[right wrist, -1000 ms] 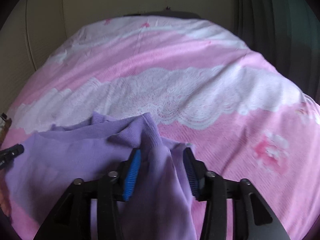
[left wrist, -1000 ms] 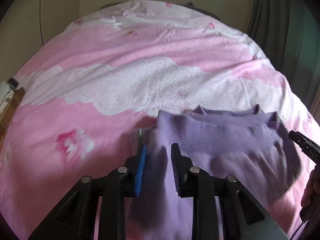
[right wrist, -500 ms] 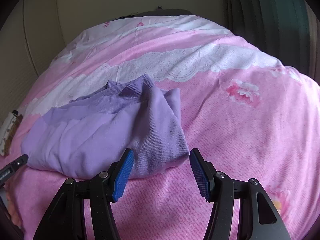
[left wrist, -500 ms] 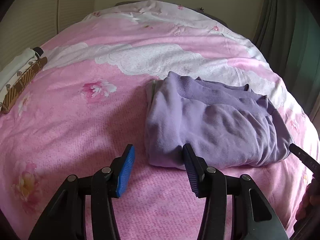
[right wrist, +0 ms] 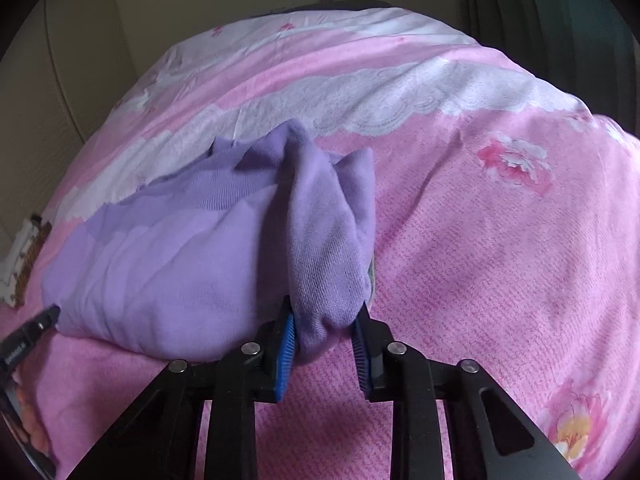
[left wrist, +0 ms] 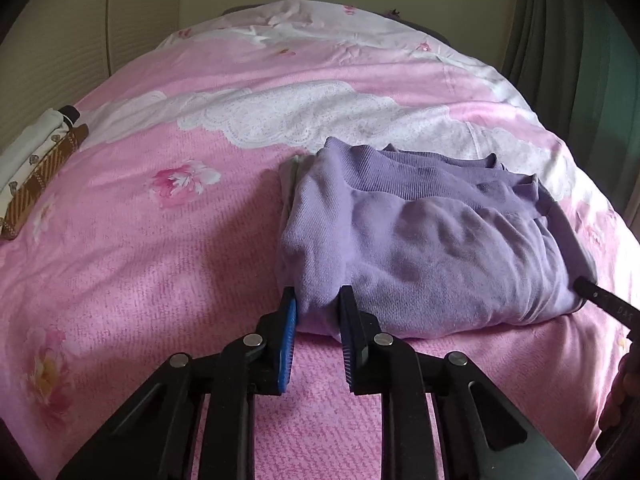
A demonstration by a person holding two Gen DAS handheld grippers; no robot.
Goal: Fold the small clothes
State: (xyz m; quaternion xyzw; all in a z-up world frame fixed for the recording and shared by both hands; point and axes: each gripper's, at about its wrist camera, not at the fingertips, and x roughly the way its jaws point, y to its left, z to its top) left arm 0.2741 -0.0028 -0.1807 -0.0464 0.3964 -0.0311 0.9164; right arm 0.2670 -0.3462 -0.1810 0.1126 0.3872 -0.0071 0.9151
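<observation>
A folded purple sweater [left wrist: 432, 240] lies on the pink floral bedspread [left wrist: 140, 248]. My left gripper [left wrist: 318, 304] is shut on the sweater's near left corner, with the fabric bunched between the pads. In the right wrist view the sweater [right wrist: 168, 256] spreads to the left, and my right gripper [right wrist: 326, 320] is shut on its near right corner, which stands up in a ridge. The right gripper's tip shows at the right edge of the left wrist view [left wrist: 600, 300]. The left gripper's tip shows at the left edge of the right wrist view [right wrist: 32, 328].
A folded white and brown garment [left wrist: 36, 168] lies at the bed's left edge. The pink bedspread with a white lace band [right wrist: 400, 96] stretches far behind and to the right. A dark curtain [left wrist: 576, 40] hangs at the back right.
One second ago both grippers held the sweater while folding. Half a second ago both were open and drawn back. Now both have moved forward and shut on the near corners.
</observation>
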